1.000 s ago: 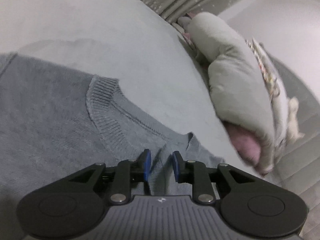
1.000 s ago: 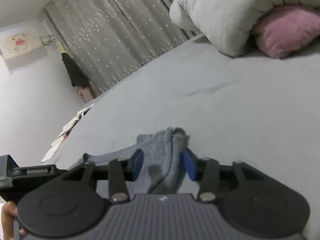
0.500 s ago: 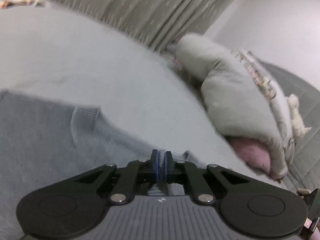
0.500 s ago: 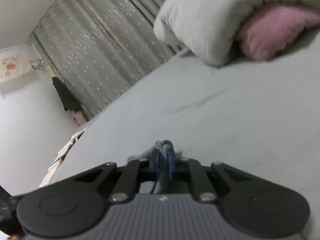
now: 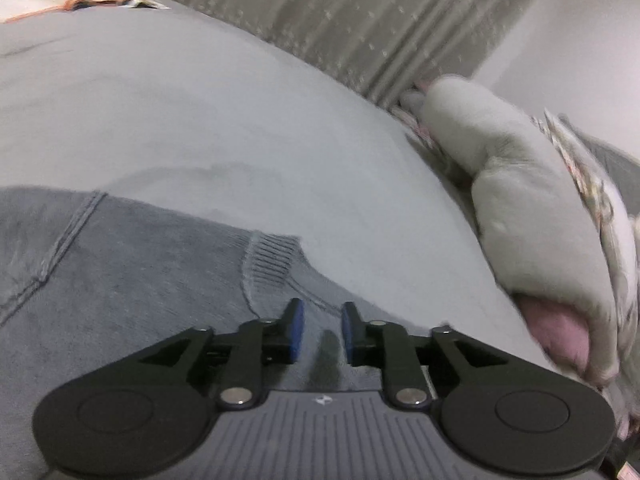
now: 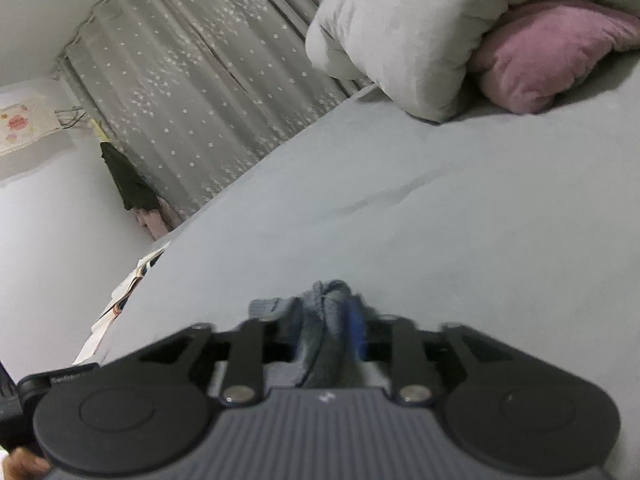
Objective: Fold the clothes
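On the bed: a grey sweater lies spread on the grey bedsheet, ribbed collar up by my left claw.
Left claw: my jaws are opening; the blue pads stand apart with a low ridge of sweater between them, and I see daylight on both sides of it, so I judge the cloth is free of me here.
Right claw: my jaws are opening too; a bunched tip of the sweater sits between the pads. The view is blurred there, so I cannot tell whether a pad touches it, but I read this as letting go, not taking hold.
Step in hand: I judge this is the release at the end of one fold, both claws dropping their corners onto the sheet.
Next move: it calls for backing both claws clear without dragging the knit, then finding the next edge to pinch, likely a side or the hem, and carrying it across evenly.
Care: the knit is soft and snags; a pad lifted crooked could pull the fold askew.
Surroundings: a rolled grey duvet with a pink pillow sits well apart at the head of the bed, curtains behind.
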Motion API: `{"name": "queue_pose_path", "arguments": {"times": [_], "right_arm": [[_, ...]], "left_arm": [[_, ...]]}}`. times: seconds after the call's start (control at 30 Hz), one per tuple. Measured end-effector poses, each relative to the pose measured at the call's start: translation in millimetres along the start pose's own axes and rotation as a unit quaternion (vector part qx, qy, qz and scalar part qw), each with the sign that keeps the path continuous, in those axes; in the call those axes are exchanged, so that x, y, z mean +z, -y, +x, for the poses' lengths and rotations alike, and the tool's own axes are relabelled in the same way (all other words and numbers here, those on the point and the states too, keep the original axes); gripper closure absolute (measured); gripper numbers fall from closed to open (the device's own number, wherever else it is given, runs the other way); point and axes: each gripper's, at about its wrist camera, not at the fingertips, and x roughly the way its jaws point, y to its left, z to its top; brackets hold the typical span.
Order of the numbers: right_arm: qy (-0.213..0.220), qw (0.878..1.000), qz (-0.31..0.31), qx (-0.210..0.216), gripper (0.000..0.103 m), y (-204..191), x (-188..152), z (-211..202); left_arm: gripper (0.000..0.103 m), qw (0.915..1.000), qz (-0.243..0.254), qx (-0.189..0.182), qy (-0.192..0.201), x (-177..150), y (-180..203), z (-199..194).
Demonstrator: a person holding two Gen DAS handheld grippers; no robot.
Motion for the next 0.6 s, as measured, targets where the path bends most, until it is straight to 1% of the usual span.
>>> {"name": "queue_pose_path", "arguments": {"times": [0.03, 0.07, 0.13, 0.27, 0.3, 0.37, 0.47, 0.6], "right_arm": [[-0.001, 1.000, -0.017, -0.010, 0.046, -4.1, -0.1, -1.7], [-0.001, 0.999, -0.033, -0.020, 0.044, -8.2, -0.2, -3.4], [-0.002, 0.998, -0.051, -0.029, 0.039, -15.9, -1.2, -4.3], [-0.004, 0.997, -0.063, -0.031, 0.036, -22.6, -3.4, -5.2], [-0.004, 0.998, -0.063, -0.031, 0.036, -23.1, -3.5, -5.6], [-0.006, 0.998, -0.058, -0.028, 0.036, -23.5, -3.9, -6.7], [-0.007, 0.998, -0.049, -0.023, 0.036, -22.7, -3.4, -7.5], [-0.008, 0.999, -0.049, -0.023, 0.035, -20.7, -3.3, -6.0]], "left_arm": [[0.071, 0.9997, 0.021, 0.008, -0.014, 0.5, 7.8, -1.4], [0.069, 0.9991, 0.033, 0.012, -0.022, 0.5, 12.4, -2.4], [0.068, 0.9988, 0.031, 0.010, -0.036, -0.2, 11.8, -1.3], [0.069, 0.9979, 0.015, 0.004, -0.063, -0.7, 11.6, -3.0], [0.069, 0.9976, 0.020, 0.005, -0.067, -1.2, 13.9, -4.2], [0.069, 0.9972, 0.033, 0.006, -0.066, -5.1, 19.3, -4.7], [0.069, 0.9969, 0.052, -0.010, -0.059, -15.1, 23.0, -11.8], [0.069, 0.9930, 0.090, -0.044, -0.062, -24.9, 32.3, -16.4]]}}
